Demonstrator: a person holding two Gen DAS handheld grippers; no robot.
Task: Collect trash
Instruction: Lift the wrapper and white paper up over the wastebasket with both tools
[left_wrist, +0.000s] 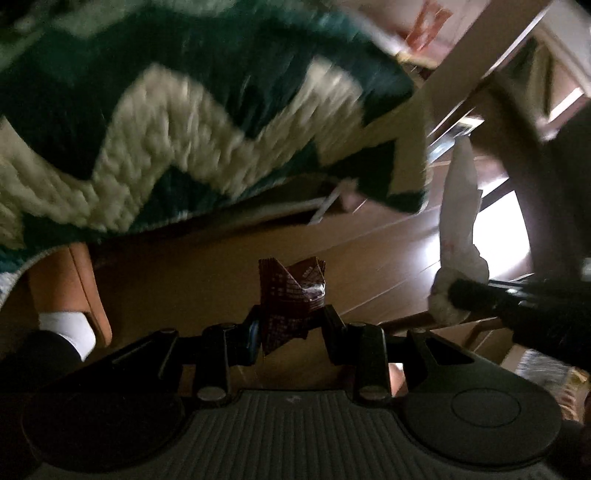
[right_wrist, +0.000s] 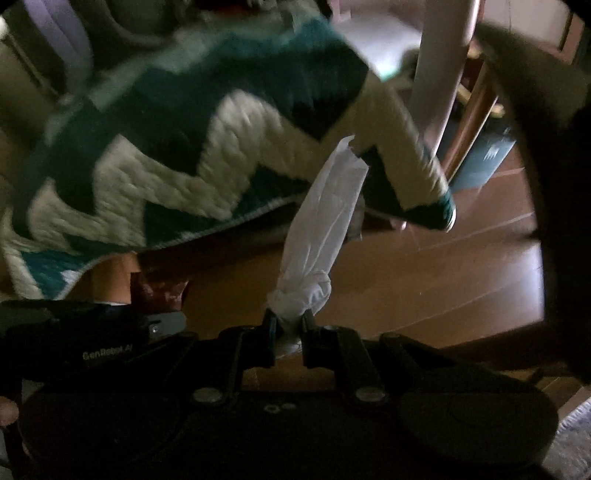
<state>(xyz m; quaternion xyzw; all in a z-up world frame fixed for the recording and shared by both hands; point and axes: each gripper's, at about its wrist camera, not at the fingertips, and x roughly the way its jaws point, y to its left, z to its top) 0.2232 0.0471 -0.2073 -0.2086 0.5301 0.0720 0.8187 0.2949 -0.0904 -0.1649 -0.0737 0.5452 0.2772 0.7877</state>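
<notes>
Over a wooden floor (left_wrist: 192, 266) and green-and-white rug (left_wrist: 177, 122), my left claw (left_wrist: 291, 328) clamps a maroon wrapper (left_wrist: 288, 295); my right claw (right_wrist: 290, 328) pinches a white tissue (right_wrist: 321, 221).

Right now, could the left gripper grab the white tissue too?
Probably not. The left gripper already has its jaws closed on a dark red wrapper, so there is no room. The white tissue is also pinched in the right gripper, held off to the side.

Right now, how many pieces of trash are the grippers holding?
2. A dark red wrapper is pinched in the left gripper, and a twisted white tissue is pinched in the right gripper. More trash may be out of view.
</notes>
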